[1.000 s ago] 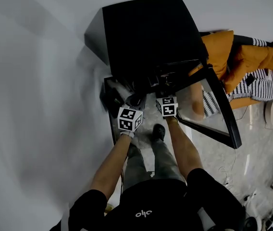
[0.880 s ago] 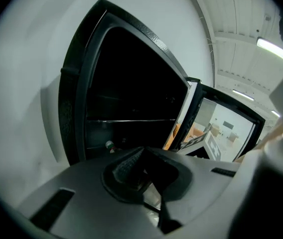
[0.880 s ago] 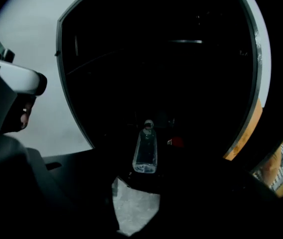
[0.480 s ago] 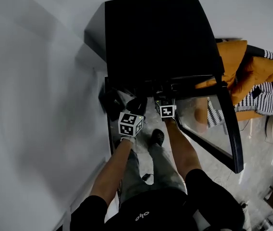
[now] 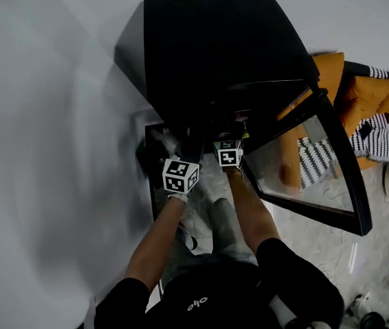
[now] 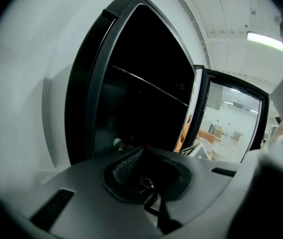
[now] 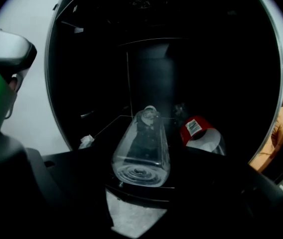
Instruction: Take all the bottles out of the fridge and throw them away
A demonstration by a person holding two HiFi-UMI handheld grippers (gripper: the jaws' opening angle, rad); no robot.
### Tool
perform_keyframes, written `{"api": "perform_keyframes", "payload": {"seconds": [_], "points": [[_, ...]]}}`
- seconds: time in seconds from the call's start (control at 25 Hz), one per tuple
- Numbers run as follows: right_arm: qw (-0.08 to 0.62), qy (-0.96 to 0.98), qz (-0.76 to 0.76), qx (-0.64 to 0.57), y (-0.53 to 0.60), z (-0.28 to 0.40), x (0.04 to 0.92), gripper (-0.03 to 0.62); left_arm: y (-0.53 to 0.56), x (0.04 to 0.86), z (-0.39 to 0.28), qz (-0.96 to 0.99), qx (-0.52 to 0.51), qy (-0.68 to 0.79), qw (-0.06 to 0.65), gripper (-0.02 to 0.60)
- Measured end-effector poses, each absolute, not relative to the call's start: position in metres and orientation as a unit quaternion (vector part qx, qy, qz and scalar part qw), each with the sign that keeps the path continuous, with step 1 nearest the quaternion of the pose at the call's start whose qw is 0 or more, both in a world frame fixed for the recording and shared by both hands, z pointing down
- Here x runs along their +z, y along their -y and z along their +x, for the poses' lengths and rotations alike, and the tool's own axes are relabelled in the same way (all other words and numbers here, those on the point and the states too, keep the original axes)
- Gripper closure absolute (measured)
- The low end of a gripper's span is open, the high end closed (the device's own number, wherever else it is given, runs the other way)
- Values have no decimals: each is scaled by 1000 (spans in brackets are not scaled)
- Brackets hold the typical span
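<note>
A clear plastic bottle [image 7: 141, 156] lies on its side on the floor of the black fridge [image 5: 215, 40], base towards me. Right of it lies a second bottle with a red label [image 7: 197, 129]. My right gripper [image 7: 146, 180] reaches into the fridge's bottom. Its jaws have just been opening and now stand wide, with the clear bottle's base between them and no pad pressing on it. In the head view the right gripper [image 5: 232, 139] is at the dark opening. My left gripper [image 6: 145, 149] hangs in front of the opening with its tips together and nothing held. It faces a bottle cap [image 6: 116, 143].
The fridge's glass door [image 5: 318, 163] stands open to the right. Behind it is an orange sofa [image 5: 359, 88] with striped cushions. A white wall runs along the left. A crumpled white scrap [image 7: 86, 141] lies at the fridge floor's left. A wire shelf [image 6: 146, 83] crosses the interior.
Both grippers have sunk lower and gone further into the bottom of the fridge. The person has crouched, and the door now shows wider to the right.
</note>
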State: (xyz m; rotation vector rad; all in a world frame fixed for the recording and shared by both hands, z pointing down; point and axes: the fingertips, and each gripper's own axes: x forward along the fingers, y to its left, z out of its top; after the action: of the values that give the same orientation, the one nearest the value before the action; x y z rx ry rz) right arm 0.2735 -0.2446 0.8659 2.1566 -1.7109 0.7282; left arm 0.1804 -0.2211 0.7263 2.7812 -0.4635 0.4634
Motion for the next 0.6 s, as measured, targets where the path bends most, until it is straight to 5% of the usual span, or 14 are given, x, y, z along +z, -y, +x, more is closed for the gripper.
{"api": "perform_keyframes", "payload": {"seconds": [0.6], "points": [[142, 575, 763, 258, 186, 240, 839, 286, 200, 700, 132, 967, 152, 160, 126, 581]]}}
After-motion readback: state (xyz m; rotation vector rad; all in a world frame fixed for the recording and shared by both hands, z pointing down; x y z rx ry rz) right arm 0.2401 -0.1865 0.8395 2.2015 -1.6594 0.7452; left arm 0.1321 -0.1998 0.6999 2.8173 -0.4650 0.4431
